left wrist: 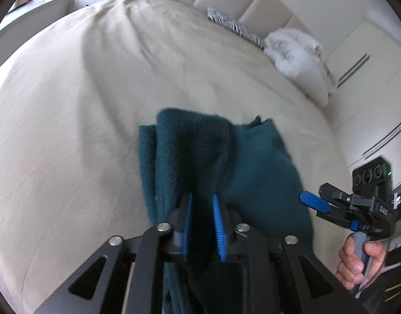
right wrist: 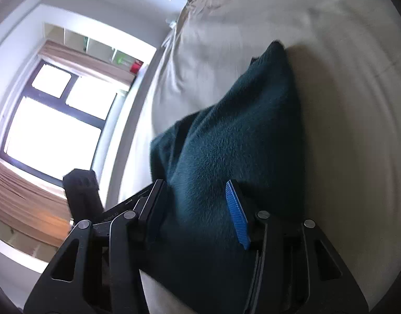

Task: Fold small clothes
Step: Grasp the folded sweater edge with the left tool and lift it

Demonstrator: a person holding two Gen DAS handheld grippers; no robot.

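In the left wrist view, a dark teal fleece garment (left wrist: 226,162) is seen lying partly folded on the beige bed cover (left wrist: 69,136), toward the near edge of the bed and well apart from the white pillow (left wrist: 294,52) at the headboard end. The left gripper (left wrist: 202,204) is held over a raised fold, its jaws parted a little with cloth between them; whether the blue pads press on the cloth cannot be told. Off to the side, the right gripper (left wrist: 314,202) is seen clear of the cloth, carried by a hand (left wrist: 357,264).

In the right wrist view, the garment (right wrist: 239,136) is bunched up before the right gripper (right wrist: 198,204), whose jaws are set well apart and are not closed on it.

A slack fold could be dragged askew if the left gripper is lifted with fleece snagged on a pad; the thick pile may also spring open once released.
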